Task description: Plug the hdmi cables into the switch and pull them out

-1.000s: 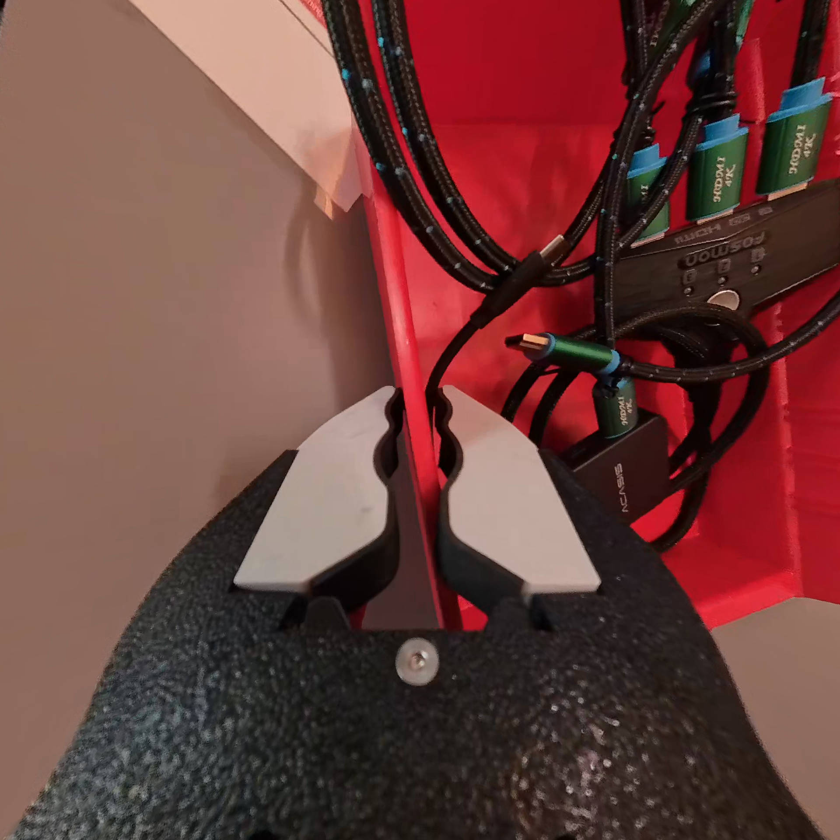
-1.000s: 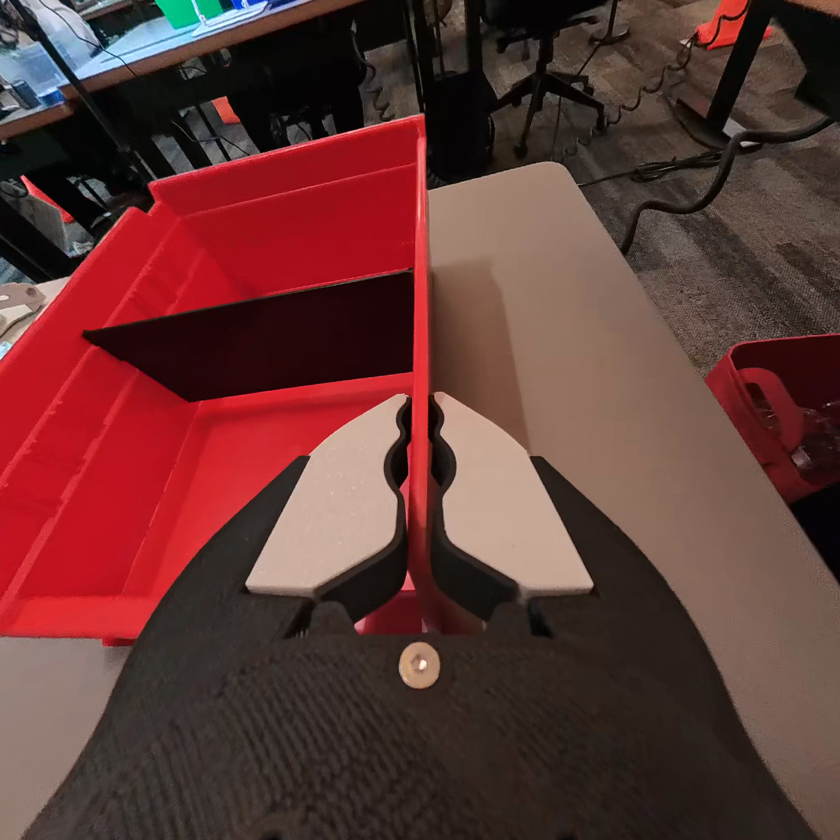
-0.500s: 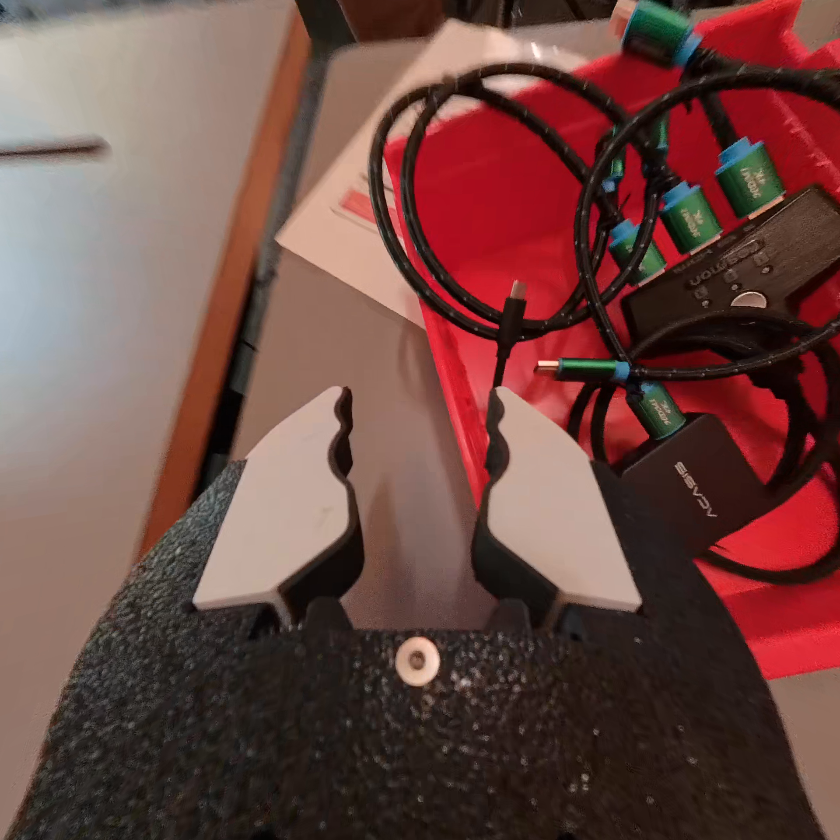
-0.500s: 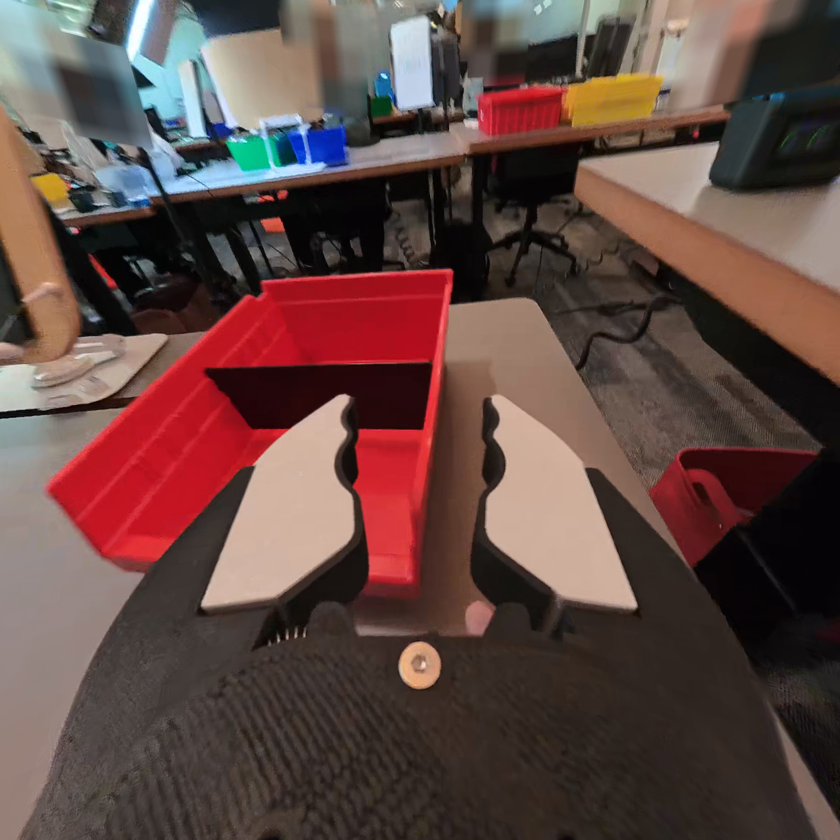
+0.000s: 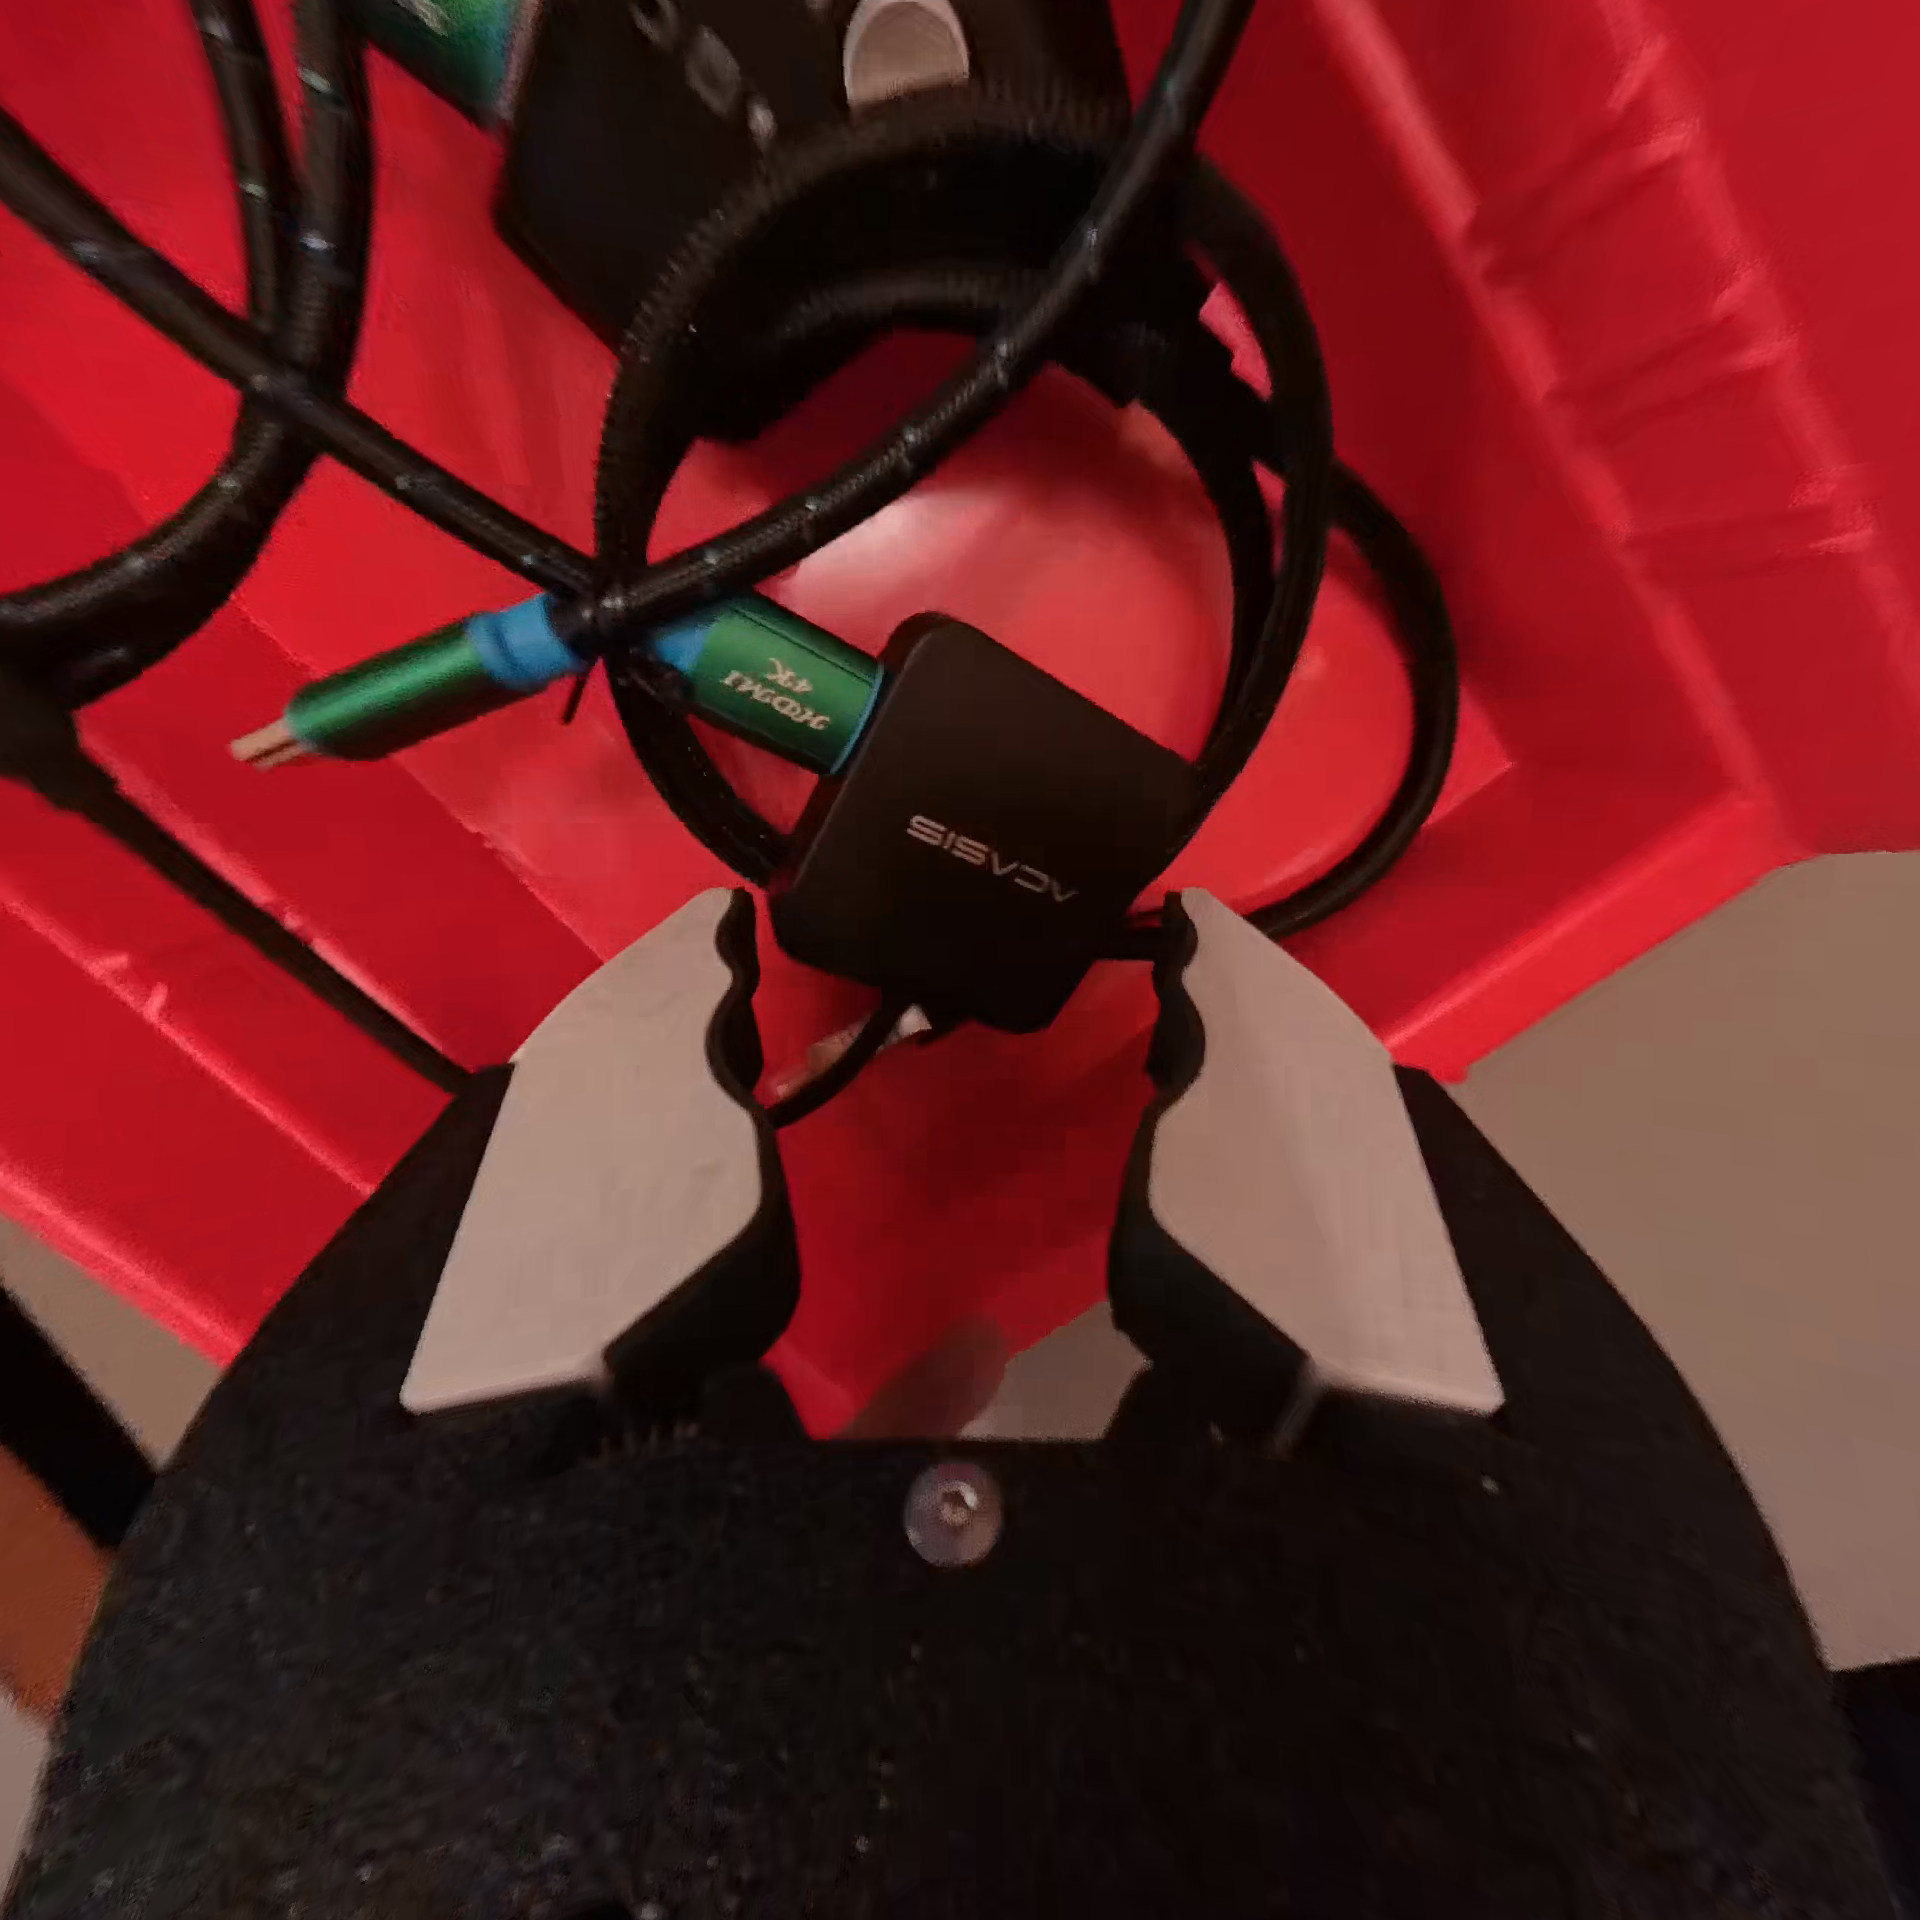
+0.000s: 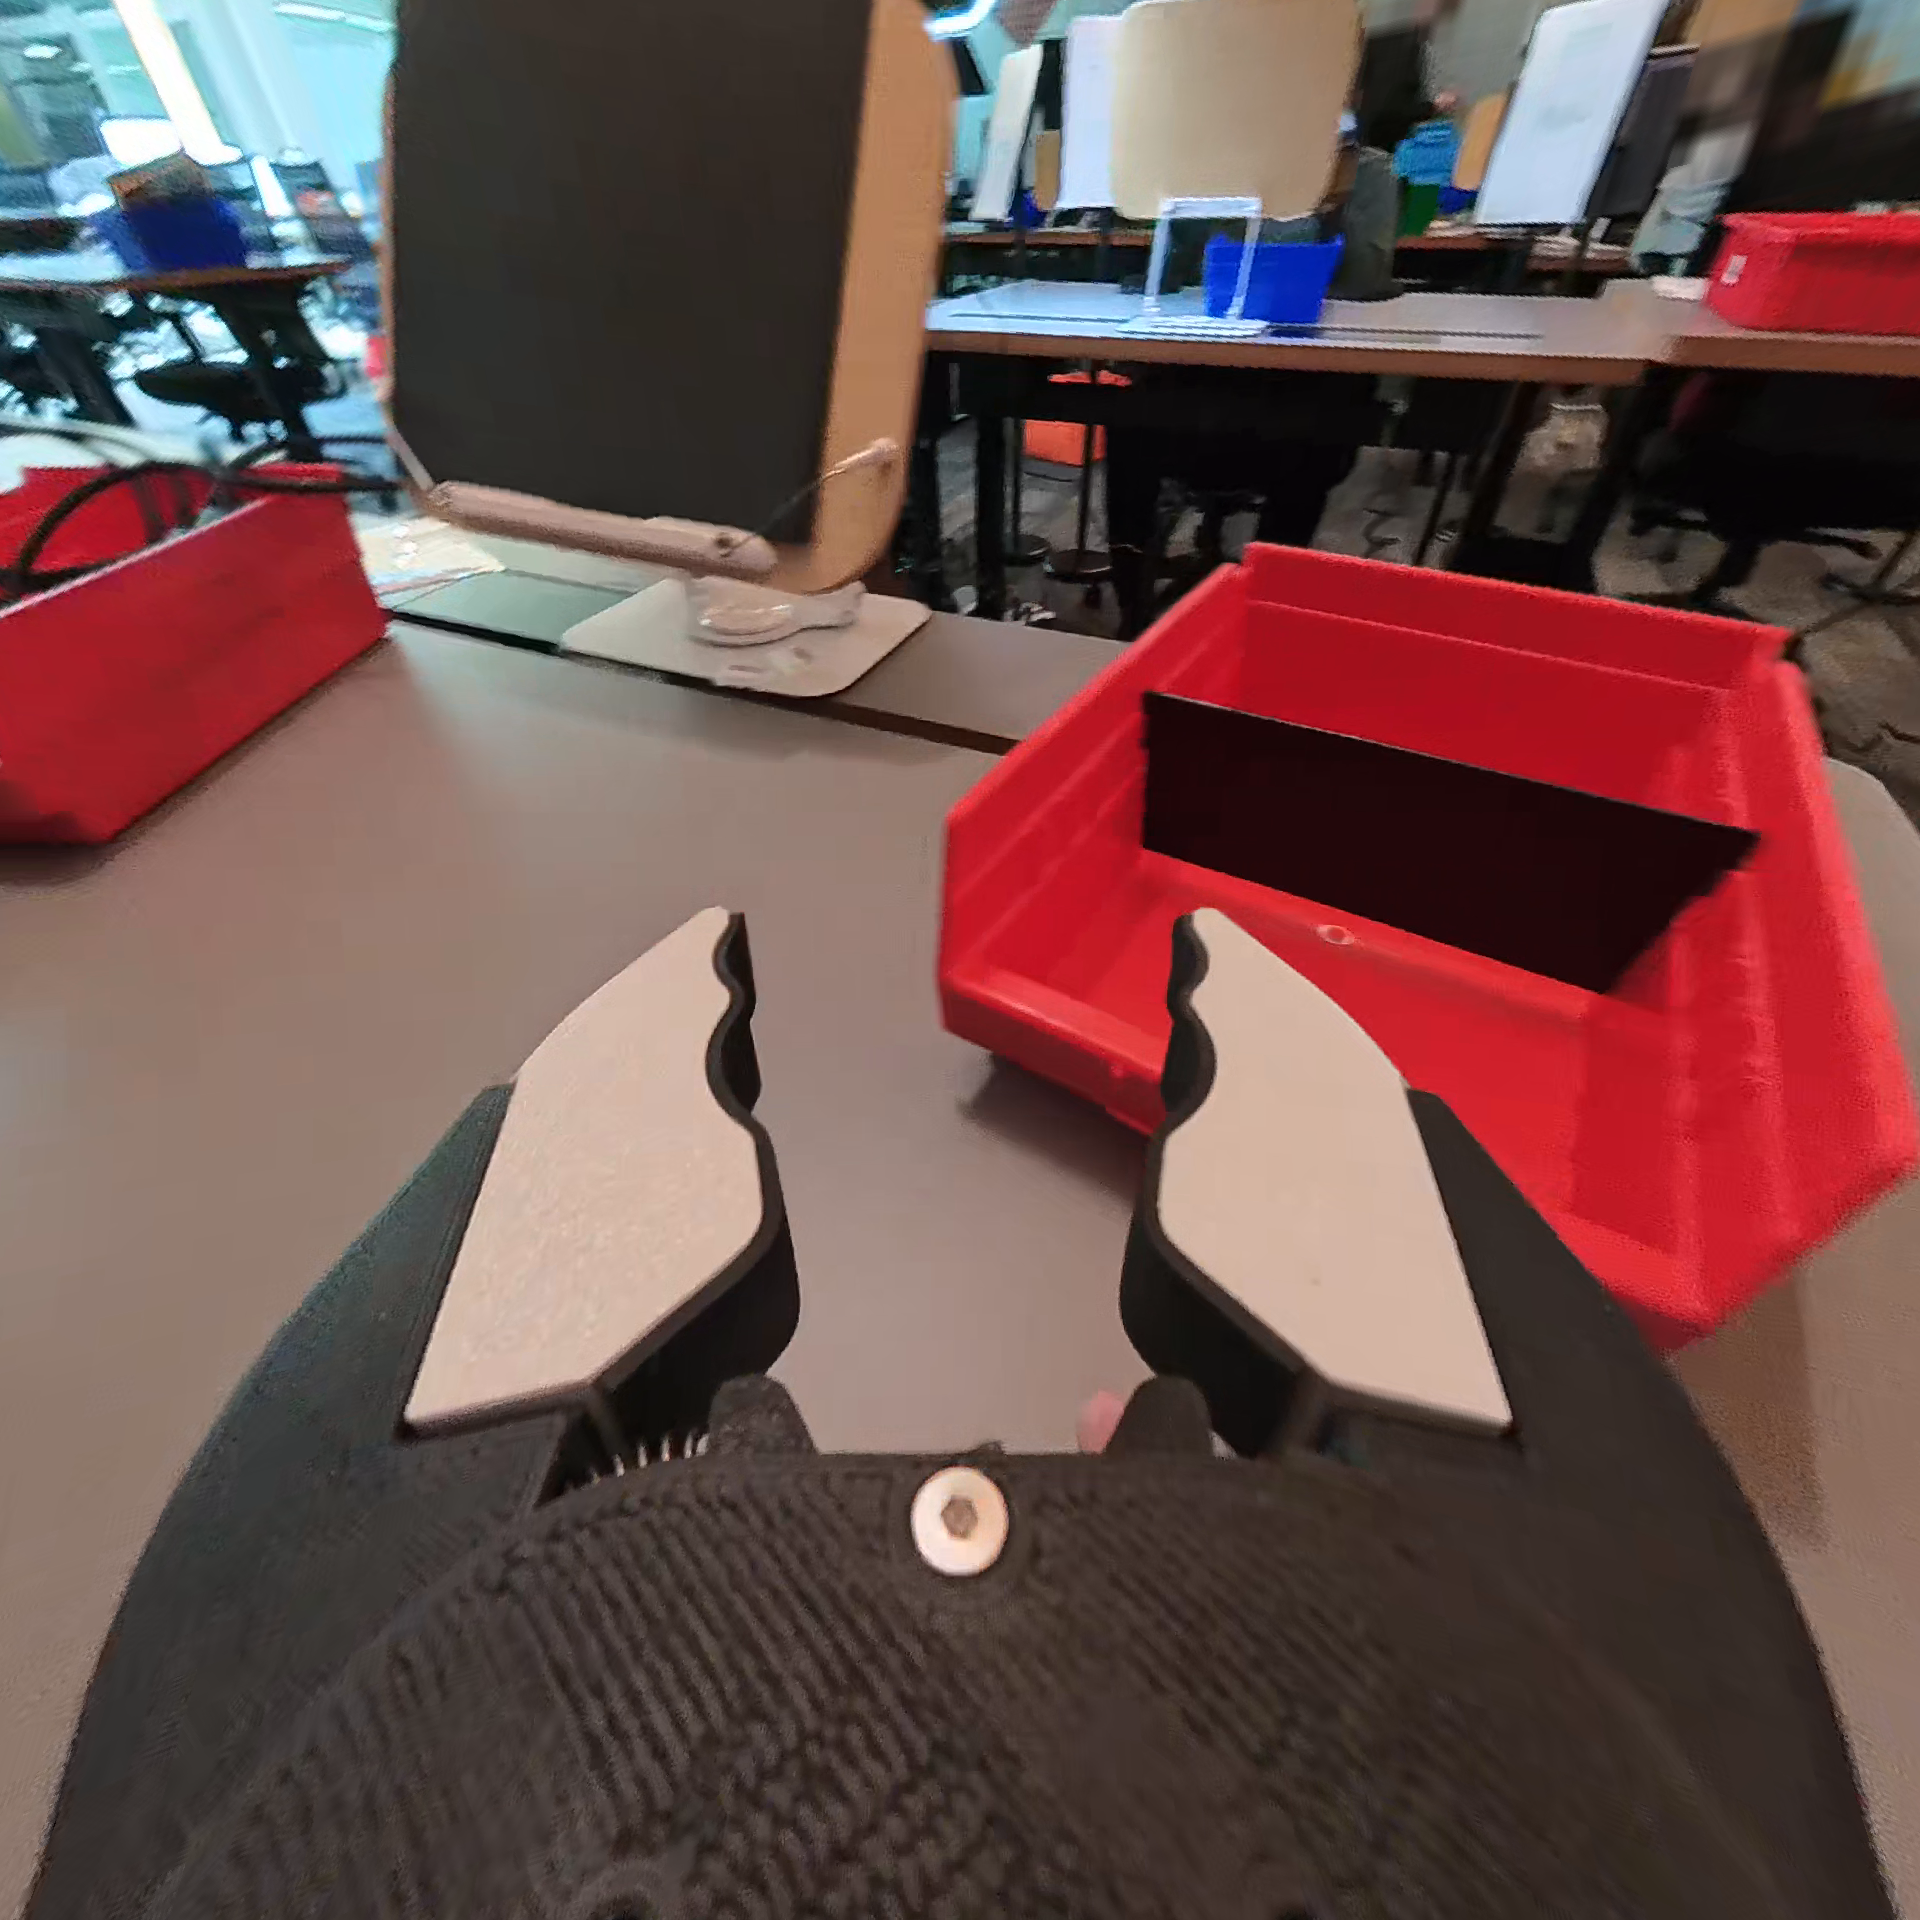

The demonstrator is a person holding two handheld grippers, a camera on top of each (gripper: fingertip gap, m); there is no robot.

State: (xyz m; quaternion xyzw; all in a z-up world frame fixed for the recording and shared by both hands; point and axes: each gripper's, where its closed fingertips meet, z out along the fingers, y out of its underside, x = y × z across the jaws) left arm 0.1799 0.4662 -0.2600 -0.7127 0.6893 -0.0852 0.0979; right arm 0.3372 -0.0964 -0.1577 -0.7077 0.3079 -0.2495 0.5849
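In the left wrist view my left gripper (image 5: 956,914) is open over a red bin (image 5: 1662,436), its tips on either side of a small black adapter box (image 5: 987,821). A green HDMI plug (image 5: 779,691) is plugged into that box. A second green plug (image 5: 384,696) lies loose beside it. Black braided cables (image 5: 852,488) loop over them. The black HDMI switch (image 5: 665,156) lies at the top, partly hidden. In the right wrist view my right gripper (image 6: 956,935) is open and empty above the table (image 6: 520,883).
An empty red bin (image 6: 1662,1091) with a black divider (image 6: 1434,831) stands right of my right gripper. The cable bin (image 6: 177,644) shows at the far left. A tablet on a stand (image 6: 644,312) stands at the table's back. Other desks and bins lie beyond.
Both grippers let go of the bin walls and opened. The left one moved over the cable bin down to the adapter box. The right one swung left, away from the empty bin.
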